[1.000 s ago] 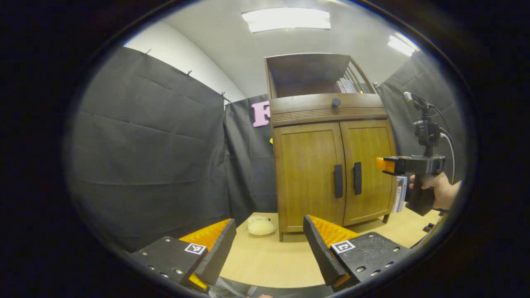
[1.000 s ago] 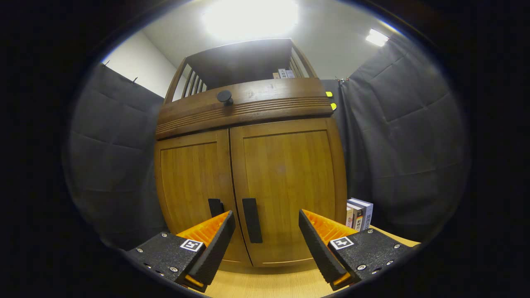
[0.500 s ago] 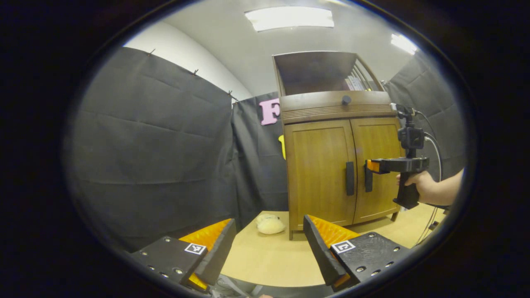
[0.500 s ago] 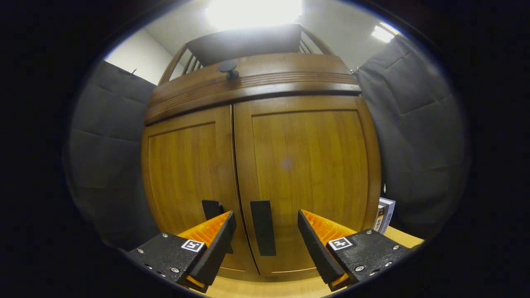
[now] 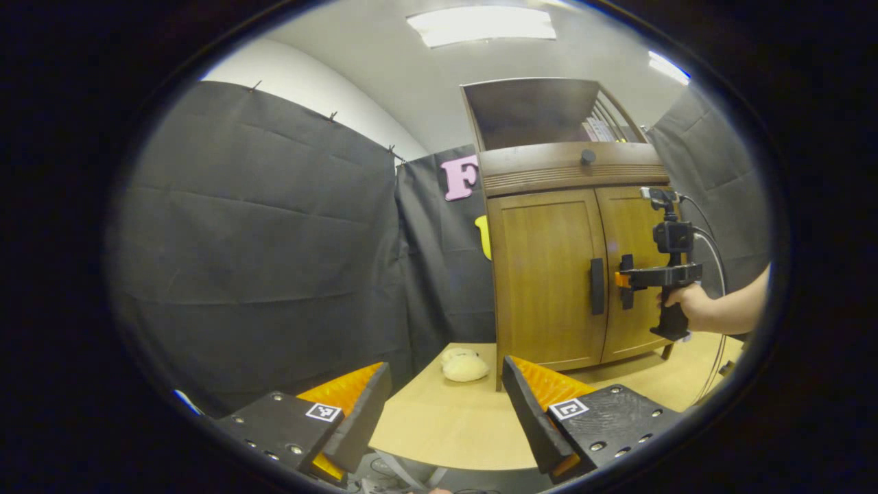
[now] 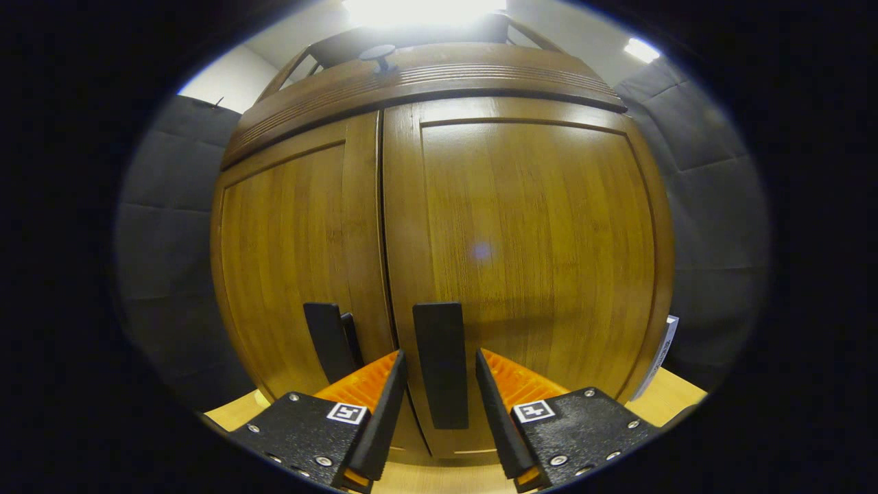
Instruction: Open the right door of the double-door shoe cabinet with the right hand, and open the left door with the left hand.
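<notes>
The right gripper (image 6: 439, 384) is straddling the right door's handle (image 6: 441, 363), fingers spread, not yet pinching. Next it needs closing, then pulling. The left gripper (image 5: 444, 405) is hanging spread, well away from that handle.

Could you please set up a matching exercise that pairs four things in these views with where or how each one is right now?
Column 1:
1. right door handle
2. left hand-held gripper
3. plush toy
4. left door

Column 2:
A. lying on the table beside the cabinet's left foot
B. shut, nothing touching its handle
C. standing between the two fingers of the right hand-held gripper
D. open, held back from the cabinet over the near table edge

Pairs: 1-C, 2-D, 3-A, 4-B
</notes>
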`<state>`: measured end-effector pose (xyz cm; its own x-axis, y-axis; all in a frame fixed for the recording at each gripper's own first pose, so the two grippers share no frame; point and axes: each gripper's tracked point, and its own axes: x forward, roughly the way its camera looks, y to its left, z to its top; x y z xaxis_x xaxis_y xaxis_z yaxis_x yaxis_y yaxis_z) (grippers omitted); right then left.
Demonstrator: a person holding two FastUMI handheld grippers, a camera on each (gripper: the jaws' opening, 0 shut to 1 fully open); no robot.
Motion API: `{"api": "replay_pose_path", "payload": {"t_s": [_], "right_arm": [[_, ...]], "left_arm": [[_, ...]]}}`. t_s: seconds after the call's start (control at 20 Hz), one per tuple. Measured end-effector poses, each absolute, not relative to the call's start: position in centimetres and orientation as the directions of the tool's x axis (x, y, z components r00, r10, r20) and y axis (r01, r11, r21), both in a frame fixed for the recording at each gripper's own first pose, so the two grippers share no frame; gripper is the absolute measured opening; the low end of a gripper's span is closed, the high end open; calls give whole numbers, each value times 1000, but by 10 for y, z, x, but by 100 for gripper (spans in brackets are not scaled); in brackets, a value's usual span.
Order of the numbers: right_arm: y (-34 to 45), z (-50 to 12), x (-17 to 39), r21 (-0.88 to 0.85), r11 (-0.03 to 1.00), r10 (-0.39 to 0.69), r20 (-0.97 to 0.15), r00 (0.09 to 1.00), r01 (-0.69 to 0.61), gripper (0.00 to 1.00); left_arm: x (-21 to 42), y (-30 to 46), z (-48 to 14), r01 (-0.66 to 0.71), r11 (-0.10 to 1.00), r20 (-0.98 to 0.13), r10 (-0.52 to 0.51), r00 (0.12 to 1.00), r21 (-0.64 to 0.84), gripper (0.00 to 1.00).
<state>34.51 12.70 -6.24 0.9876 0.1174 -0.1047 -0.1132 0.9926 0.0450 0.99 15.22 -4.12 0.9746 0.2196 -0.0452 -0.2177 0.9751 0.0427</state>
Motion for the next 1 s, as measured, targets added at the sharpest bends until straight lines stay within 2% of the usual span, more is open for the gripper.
{"api": "replay_pose_path", "payload": {"t_s": [0.05, 0.1, 0.15, 0.2, 0.4, 0.75, 1.0], "right_arm": [[128, -65, 349, 48, 992, 118, -114, 986, -113, 60], [129, -68, 352, 59, 992, 121, -129, 984, -114, 51], [127, -70, 352, 71, 991, 118, -141, 983, -109, 45], [128, -70, 353, 84, 991, 118, -141, 983, -107, 39], [127, -69, 349, 56, 992, 120, -153, 981, -112, 25], [122, -67, 319, 59, 985, 172, -156, 973, -164, 22], [115, -65, 297, 56, 983, 183, -153, 971, -176, 24]], "left_arm": [[10, 152, -41, -219, 975, -43, 221, 974, 44, 100], [10, 151, -40, -217, 975, -42, 219, 975, 44, 100], [10, 149, -40, -215, 976, -42, 217, 975, 45, 93], [10, 148, -39, -214, 976, -40, 216, 976, 48, 93], [6, 140, -36, -207, 977, -33, 208, 977, 46, 93], [-5, 128, -25, -197, 979, -14, 198, 980, 49, 93], [-14, 112, -11, -177, 983, 6, 177, 984, 57, 93]]}}
